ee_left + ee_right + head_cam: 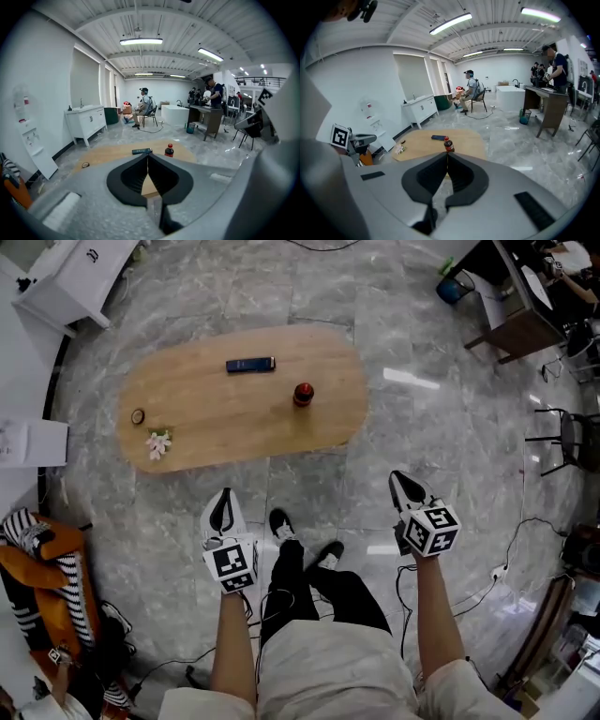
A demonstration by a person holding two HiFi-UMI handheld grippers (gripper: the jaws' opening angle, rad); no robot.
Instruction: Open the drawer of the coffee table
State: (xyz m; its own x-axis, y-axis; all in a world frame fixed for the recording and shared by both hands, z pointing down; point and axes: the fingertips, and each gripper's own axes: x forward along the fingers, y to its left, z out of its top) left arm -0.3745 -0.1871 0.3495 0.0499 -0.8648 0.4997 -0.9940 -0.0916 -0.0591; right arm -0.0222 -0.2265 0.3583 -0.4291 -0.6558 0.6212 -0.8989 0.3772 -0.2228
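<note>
- Zero steps done, as I judge it: the surface [225,427] lies at 12 o'clock, well apart from both tools, and no drawer shows in any view.
- Left tongs [222,510]: pressed together, empty, at the surface's 7 o'clock.
- Right tongs [407,489]: together, empty, at its 5 o'clock.
- On top: bottle [303,394], remote [250,364], flower [157,442].
- Left to do: approach, find the drawer, grip, pull.

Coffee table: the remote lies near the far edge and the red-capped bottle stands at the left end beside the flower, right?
Not quite. The head view shows the bottle standing right of the middle of the coffee table, apart from the flower at the left end. The remote does lie near the far edge.
</note>
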